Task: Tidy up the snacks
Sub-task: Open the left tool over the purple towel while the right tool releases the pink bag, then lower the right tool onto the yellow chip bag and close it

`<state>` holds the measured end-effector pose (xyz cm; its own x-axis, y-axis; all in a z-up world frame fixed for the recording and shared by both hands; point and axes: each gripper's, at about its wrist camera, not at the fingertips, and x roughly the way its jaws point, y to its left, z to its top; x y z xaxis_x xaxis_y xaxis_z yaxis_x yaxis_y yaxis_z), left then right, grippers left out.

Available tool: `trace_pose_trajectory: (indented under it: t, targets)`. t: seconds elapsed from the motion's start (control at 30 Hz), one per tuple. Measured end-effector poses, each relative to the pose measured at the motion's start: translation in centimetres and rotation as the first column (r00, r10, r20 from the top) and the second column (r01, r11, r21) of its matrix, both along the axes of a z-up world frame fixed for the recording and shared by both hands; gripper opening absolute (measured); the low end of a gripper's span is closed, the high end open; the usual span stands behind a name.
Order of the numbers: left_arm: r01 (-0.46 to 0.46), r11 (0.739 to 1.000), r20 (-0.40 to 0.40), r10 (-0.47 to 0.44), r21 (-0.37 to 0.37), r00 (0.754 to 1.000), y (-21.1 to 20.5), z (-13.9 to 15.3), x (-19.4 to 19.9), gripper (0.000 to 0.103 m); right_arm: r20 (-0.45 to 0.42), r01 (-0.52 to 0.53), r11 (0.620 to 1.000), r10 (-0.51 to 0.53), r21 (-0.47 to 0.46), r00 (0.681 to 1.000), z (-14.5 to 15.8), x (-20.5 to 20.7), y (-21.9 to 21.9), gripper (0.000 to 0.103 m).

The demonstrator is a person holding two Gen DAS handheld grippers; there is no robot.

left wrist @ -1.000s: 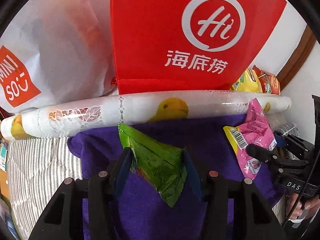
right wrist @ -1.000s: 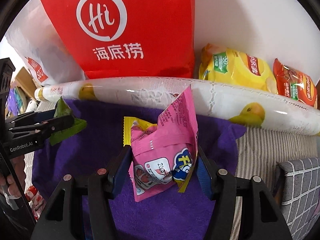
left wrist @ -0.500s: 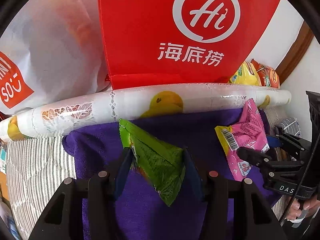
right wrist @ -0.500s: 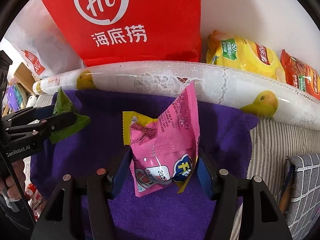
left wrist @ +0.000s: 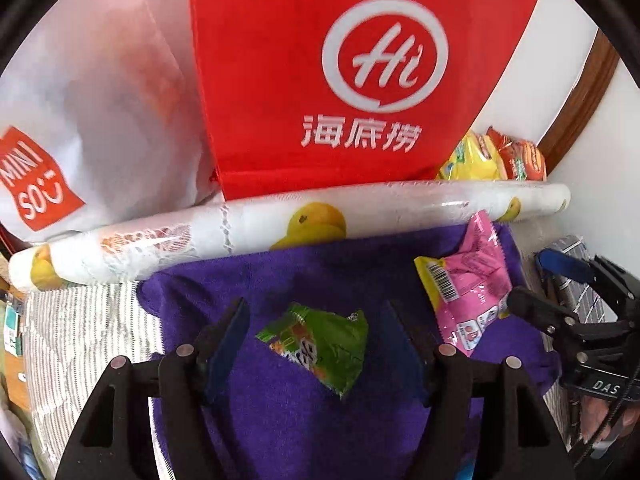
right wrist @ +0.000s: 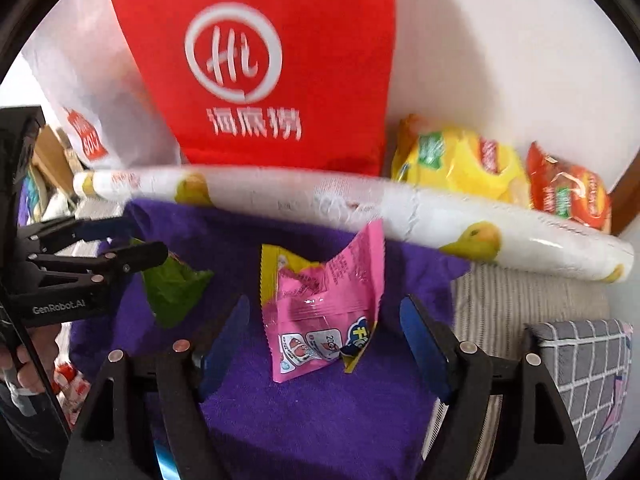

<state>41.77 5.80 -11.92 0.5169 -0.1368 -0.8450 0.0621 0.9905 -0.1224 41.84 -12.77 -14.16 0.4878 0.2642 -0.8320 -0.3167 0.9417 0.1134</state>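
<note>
Tools gape level over the purple towel (left wrist: 304, 420): left tool (left wrist: 314, 320) flanking green packet (left wrist: 320, 344), right tool (right wrist: 324, 320) flanking pink packet (right wrist: 320, 304).

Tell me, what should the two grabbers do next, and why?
Probably pull both back from the purple towel. The left gripper and right gripper are open, fingers clear of the green packet and pink packet, which seem released.
</note>
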Motion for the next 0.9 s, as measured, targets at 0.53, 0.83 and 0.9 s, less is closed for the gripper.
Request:
trace_pose_trajectory:
  t: [0.53,0.83,0.9]
  targets:
    - [-0.071,0.997,0.132,0.07,0.002,0.989,3.3,7.4,-9.0,0.067,0.147,0.096,0.993,-0.105,0.069,0.984,6.5,-11.8,-3.4,0.077]
    - [-0.121,0.992,0.118,0.126,-0.046,0.985,5.7,8.2,-15.3,0.067,0.062,0.114,0.987,-0.122,0.113,0.991,4.9,-19.5,-4.2,0.077]
    - [-0.126,0.991,0.121,0.131,-0.046,0.984,5.5,8.1,-16.6,0.067,0.038,0.117,0.987,-0.122,0.107,0.992,4.1,-20.8,-4.2,0.078]
